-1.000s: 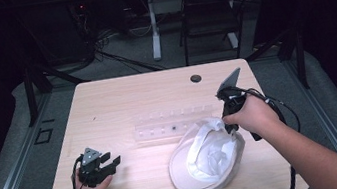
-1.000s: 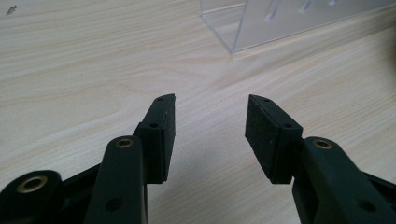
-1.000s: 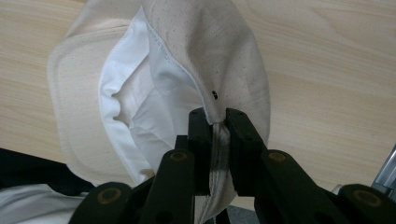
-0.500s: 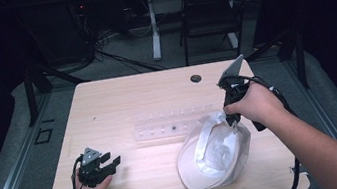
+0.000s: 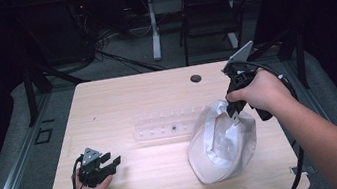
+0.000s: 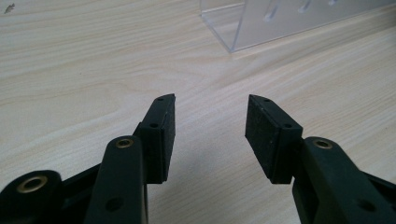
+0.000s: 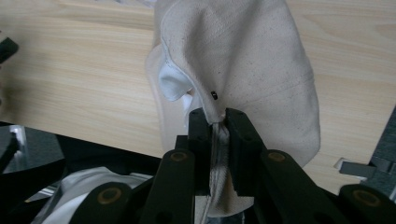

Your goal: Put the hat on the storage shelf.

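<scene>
Cream cotton cap point(image 5: 222, 142), lower right of frame, hangs below right gripper point(image 5: 234, 113), jaws clamped on its edge; left gripper point(image 5: 108, 164) gapes empty, well apart.

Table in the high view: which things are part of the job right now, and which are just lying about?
In the job:
- white cap, pinched at its edge
- right gripper, shut on it

Lying about:
- clear plastic rack
- left gripper, open, idle on the table

Matt cloth cap point(image 5: 221, 142), pale smooth wood-grain table point(image 5: 127, 100)
</scene>
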Available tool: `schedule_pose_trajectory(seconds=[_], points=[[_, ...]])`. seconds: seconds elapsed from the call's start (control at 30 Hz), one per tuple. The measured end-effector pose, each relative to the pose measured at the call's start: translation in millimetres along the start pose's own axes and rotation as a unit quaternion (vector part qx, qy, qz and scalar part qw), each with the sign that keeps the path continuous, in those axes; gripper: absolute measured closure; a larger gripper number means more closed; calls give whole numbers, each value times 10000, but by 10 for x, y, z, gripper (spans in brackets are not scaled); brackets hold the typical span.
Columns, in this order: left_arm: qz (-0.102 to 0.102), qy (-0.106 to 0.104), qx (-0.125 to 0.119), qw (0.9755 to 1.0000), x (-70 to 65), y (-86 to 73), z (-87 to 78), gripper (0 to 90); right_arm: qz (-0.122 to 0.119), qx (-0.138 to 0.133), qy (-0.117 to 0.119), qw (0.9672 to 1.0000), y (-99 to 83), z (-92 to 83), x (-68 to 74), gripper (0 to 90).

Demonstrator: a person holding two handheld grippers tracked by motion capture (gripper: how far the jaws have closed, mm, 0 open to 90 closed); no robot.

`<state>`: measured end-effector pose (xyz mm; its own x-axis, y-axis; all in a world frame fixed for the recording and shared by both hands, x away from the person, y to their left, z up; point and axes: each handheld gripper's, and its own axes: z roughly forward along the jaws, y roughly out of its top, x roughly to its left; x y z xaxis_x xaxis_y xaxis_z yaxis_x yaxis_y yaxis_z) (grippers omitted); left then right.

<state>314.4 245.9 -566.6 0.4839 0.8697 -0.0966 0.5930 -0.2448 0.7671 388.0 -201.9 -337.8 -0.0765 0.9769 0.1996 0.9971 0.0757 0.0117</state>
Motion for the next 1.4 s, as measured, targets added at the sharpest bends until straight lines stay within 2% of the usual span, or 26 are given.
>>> schedule_pose_trajectory(seconds=[0.1,0.13,0.17,0.2,0.3,0.37,0.5,0.53,0.67,0.73,0.8,0.93,1.1,1.13,1.2,1.27,1.33,1.4], points=[[5,-4,5,10000,-3,1,2,531,33,47,138,9999,9,-24,-23,808],[24,-6,9,10000,-3,2,1,531,92,99,335,9993,22,-48,-55,808],[27,-7,9,10000,-4,2,1,531,92,99,335,9993,22,-48,-55,808],[43,-16,86,10000,-2,8,-9,531,150,85,436,9989,22,-55,-67,808],[26,-5,11,10000,-4,1,2,531,168,71,669,9976,29,-82,-110,808],[5,-2,6,10000,-4,1,3,531,206,34,705,9973,31,-88,-127,808],[24,-8,1,10000,-2,2,1,531,290,46,931,9952,39,-105,-162,808],[25,-5,3,10000,-1,2,2,531,249,73,993,9947,43,-111,-178,808],[41,-8,53,10000,-4,6,0,531,303,-19,1085,9936,36,-123,-184,809],[13,-1,-2,10000,-18,4,11,531,270,-3,1105,9935,39,-151,-193,808],[56,-12,9,10000,-23,7,12,531,349,-99,1224,9918,36,-198,-196,808],[49,-19,11,10000,-22,6,15,531,337,-132,1345,9902,38,-264,-220,808],[54,-25,22,10000,-31,8,22,531,412,-264,1507,9874,33,-346,-233,808],[49,-27,24,10000,-41,9,26,531,433,-304,1623,9853,37,-386,-243,808],[104,-67,58,9999,-55,16,29,531,418,-273,1654,9850,43,-416,-252,808],[102,-79,66,9999,-74,19,35,532,453,-336,1779,9824,55,-456,-262,809],[145,-102,60,9998,-97,23,41,532,543,-444,1993,9774,81,-497,-285,809],[157,-90,20,9998,-106,21,43,533,543,-420,2027,9768,93,-512,-296,809]])
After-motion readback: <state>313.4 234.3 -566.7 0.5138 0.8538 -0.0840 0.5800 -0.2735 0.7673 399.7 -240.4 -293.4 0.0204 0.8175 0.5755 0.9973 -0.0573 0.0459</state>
